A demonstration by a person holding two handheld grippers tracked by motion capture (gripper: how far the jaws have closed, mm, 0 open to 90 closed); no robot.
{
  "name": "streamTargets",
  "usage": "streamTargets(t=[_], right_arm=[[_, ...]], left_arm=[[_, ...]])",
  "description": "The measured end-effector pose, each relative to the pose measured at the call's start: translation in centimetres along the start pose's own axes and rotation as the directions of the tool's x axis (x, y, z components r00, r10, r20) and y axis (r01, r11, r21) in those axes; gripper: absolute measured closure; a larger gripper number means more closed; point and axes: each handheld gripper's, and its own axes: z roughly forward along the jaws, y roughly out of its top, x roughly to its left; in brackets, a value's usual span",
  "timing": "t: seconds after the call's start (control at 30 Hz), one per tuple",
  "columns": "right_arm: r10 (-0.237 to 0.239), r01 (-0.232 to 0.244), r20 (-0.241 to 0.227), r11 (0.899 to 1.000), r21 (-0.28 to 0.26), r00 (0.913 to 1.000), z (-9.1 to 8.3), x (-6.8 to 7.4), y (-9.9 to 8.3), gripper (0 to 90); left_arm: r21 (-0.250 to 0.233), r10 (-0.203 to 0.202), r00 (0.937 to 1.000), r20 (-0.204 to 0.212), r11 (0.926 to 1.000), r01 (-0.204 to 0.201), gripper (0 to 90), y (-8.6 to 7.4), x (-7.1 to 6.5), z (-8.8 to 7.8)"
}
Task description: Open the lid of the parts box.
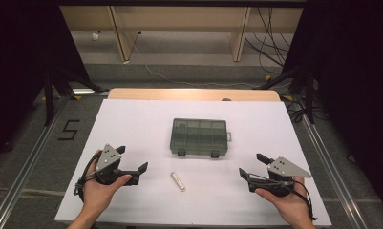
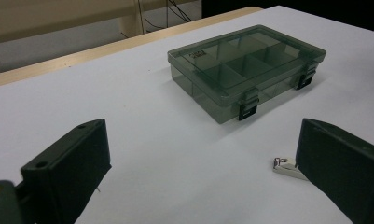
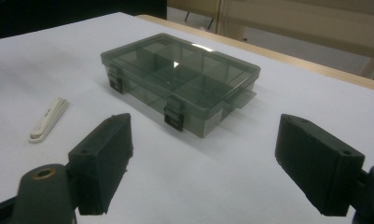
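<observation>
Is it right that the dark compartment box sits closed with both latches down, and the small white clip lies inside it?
Not quite. The compartment box is closed and latched, but the white clip lies on the table in front of it, as the high view shows.

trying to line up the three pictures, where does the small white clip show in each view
High view: the white clip lies near the bottom centre, on the table sheet between the two hands.
Left gripper view: the clip sits low right, partly behind the right-hand jaw.
Right gripper view: the clip lies at the left edge, above the left-hand jaw.
Shared landmark: the closed grey compartment box, just beyond the clip.
</observation>
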Motion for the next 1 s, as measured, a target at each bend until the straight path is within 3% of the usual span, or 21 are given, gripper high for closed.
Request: streamTargets(t=[0.2,0.23,0.27,0.3,0.37,0.43,0.5,0.63,0.73,0.8,1.0], right_arm=[[-0.007,0.007,0.009,1.000,-0.008,0.9999,-0.1,-0.1,0.1,22.3],[-0.042,0.042,0.021,0.999,-0.026,0.9989,0.1,-0.3,0.1,23.7],[-0.044,0.044,0.023,0.999,-0.023,0.9988,0.0,-0.3,0.2,25.1],[-0.026,0.027,0.015,0.999,-0.021,0.9995,0.1,-0.2,0.2,26.8],[-0.055,0.056,0.035,0.998,-0.036,0.9979,0.4,-0.5,0.3,31.5],[-0.035,0.035,0.007,0.999,-0.004,0.9994,0.4,-0.4,0.5,39.0],[-0.048,0.049,-0.008,0.999,0.019,0.9988,0.9,-0.6,0.7,47.6],[-0.071,0.073,-0.029,0.995,0.072,0.9971,2.0,-1.1,0.9,53.8],[-0.059,0.062,-0.031,0.991,0.120,0.9978,2.6,-1.3,1.3,59.5],[-0.049,0.055,-0.042,0.986,0.156,0.9979,3.3,-1.5,1.7,63.3],[-0.065,0.077,-0.069,0.979,0.190,0.9955,5.2,-1.8,2.9,85.8]], left_arm=[[0.002,0.003,0.9999,-0.013,1.0000,-0.003,13.2,0.2,0.0,-0.1],[0.005,0.004,0.9998,-0.019,1.0000,-0.004,15.6,0.3,0.0,-0.1],[0.009,0.004,0.9997,-0.023,1.0000,-0.004,16.8,0.4,0.1,-0.1],[0.010,0.002,0.9996,-0.027,0.9999,-0.002,20.3,0.4,0.1,-0.1],[0.018,0.004,0.9995,-0.031,0.9998,-0.004,31.9,0.6,0.1,0.0],[0.040,0.022,0.9990,-0.039,0.9990,-0.020,42.8,0.9,0.0,0.2],[0.060,0.039,0.9982,-0.046,0.9975,-0.036,52.9,1.2,-0.2,0.5],[0.084,0.057,0.9972,-0.048,0.9950,-0.053,64.4,2.1,-0.7,1.2],[0.103,0.047,0.9985,-0.028,0.9937,-0.044,72.9,2.8,-0.9,1.5],[0.118,0.030,0.9995,0.010,0.9926,-0.031,77.3,3.2,-1.1,1.9],[0.177,0.059,0.9977,0.033,0.9821,-0.064,89.4,4.0,-1.4,3.7]])
